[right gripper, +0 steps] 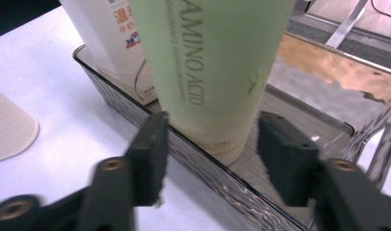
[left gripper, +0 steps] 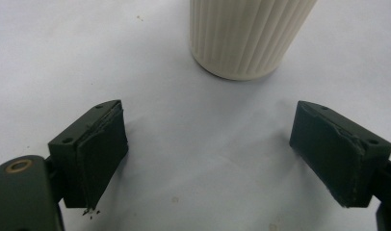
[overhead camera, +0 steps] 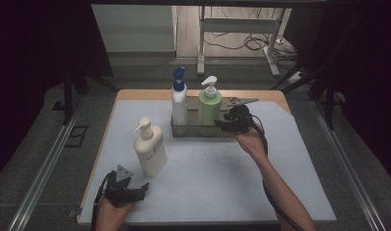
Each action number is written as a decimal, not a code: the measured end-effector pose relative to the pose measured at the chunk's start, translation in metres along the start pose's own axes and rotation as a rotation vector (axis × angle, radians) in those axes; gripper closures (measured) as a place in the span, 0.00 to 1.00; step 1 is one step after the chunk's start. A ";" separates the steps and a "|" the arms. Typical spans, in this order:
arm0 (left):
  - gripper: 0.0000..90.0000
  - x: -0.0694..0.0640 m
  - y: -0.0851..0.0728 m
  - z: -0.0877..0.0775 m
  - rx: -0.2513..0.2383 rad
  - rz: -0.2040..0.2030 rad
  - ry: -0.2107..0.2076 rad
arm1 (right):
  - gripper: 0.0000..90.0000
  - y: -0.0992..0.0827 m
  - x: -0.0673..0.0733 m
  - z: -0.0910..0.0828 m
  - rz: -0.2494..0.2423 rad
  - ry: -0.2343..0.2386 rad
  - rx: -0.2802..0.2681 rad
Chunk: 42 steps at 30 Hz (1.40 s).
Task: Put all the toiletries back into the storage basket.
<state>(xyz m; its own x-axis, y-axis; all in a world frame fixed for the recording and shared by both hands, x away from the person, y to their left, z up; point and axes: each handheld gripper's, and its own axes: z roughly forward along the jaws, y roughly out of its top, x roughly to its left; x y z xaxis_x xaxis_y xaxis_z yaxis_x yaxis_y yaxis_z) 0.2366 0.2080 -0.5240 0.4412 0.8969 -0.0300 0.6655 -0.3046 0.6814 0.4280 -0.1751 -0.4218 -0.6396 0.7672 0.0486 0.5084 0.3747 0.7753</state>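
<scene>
White table (overhead camera: 208,168), three pump bottles (overhead camera: 149,150), one tray (overhead camera: 196,131)

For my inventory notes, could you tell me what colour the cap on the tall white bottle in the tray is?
Blue: the cap on the tall white bottle, clearest in the high view.

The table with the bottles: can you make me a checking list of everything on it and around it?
Surface: white mat on a wooden table, bare near the person.
Job's things: green pump bottle and blue-capped white bottle upright in a clear tray; cream pump bottle upright on the mat.
Clutter: nothing seen.
Grippers: right gripper jaws on either side of the green bottle's base, not pressing; left gripper open, short of the cream bottle.
Cables: one trails from each gripper; more on the floor beyond.
Surroundings: dark curtains, metal rails, table legs behind.
</scene>
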 end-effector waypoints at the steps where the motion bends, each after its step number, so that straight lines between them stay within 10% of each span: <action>1: 0.14 0.000 0.000 0.000 0.000 0.000 0.000 | 0.60 -0.001 -0.001 0.000 0.004 -0.007 0.003; 12: 0.14 0.000 0.000 0.000 0.001 0.001 0.000 | 0.99 -0.009 -0.017 0.013 0.053 -0.075 0.019; 24: 0.14 0.000 0.000 0.000 0.000 0.001 0.000 | 1.00 -0.007 -0.020 0.037 0.078 -0.147 0.042; 42: 0.14 0.000 0.000 0.000 0.000 0.000 0.000 | 0.99 -0.005 -0.015 0.051 0.096 -0.107 0.049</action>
<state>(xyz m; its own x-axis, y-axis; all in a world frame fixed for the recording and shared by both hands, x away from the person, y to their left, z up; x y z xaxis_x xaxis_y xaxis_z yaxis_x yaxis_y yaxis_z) 0.2366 0.2081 -0.5240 0.4415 0.8968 -0.0298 0.6654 -0.3050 0.6814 0.4649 -0.1615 -0.4585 -0.5227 0.8510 0.0514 0.5936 0.3199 0.7385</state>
